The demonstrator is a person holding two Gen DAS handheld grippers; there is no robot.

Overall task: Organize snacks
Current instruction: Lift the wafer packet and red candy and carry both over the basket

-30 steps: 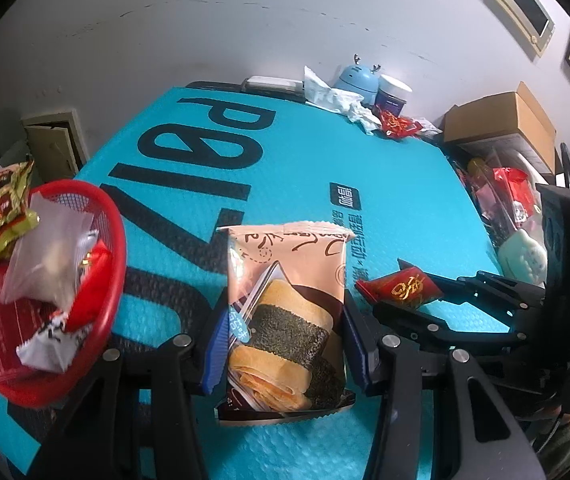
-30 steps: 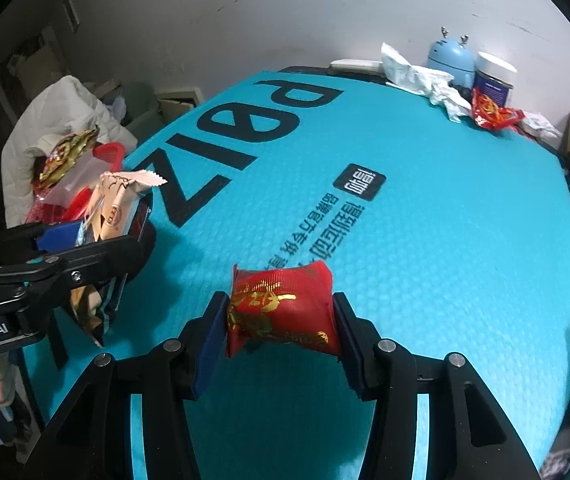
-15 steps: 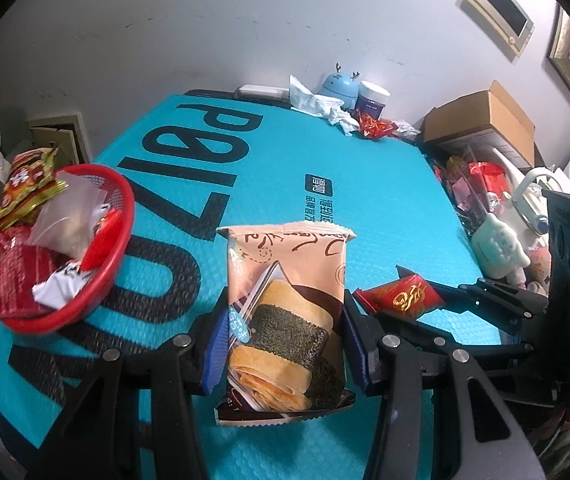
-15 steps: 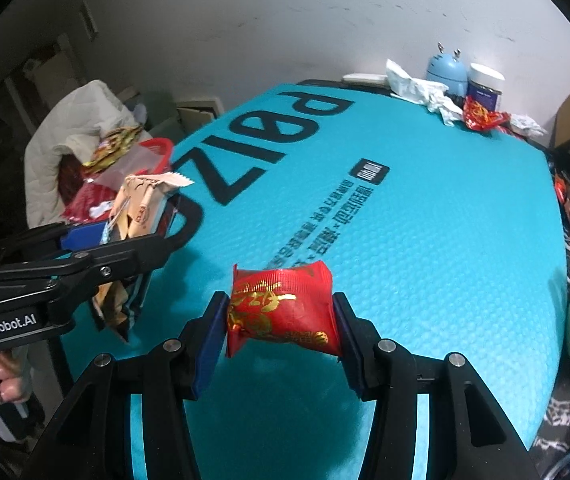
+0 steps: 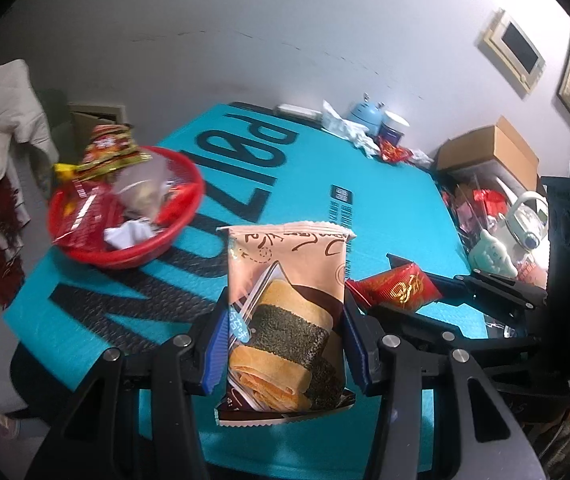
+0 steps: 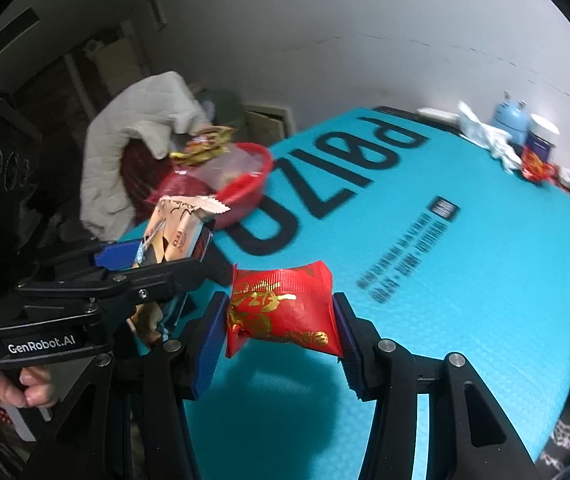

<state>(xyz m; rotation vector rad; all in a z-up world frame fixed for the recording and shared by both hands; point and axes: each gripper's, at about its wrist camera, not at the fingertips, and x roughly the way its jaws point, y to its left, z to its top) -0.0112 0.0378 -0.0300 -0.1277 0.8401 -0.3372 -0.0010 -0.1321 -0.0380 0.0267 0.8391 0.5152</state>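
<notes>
Red packet (image 6: 281, 308) pinched in right gripper (image 6: 279, 338); left gripper (image 5: 283, 354) pinches the seaweed-roll packet (image 5: 285, 312).

Seaweed-roll packet (image 5: 285, 316) between left tongs (image 5: 283, 354)

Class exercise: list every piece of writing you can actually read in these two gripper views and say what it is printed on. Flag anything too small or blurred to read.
"GenRobot.AI": white lettering on the body of the left gripper.
Large black letters on the blue table cover: upside down, cropped, not surely readable.
Small print on the table cover: blurred.
Gold characters on the red packet: unreadable.
Script on the seaweed roll packet: unreadable.
</notes>
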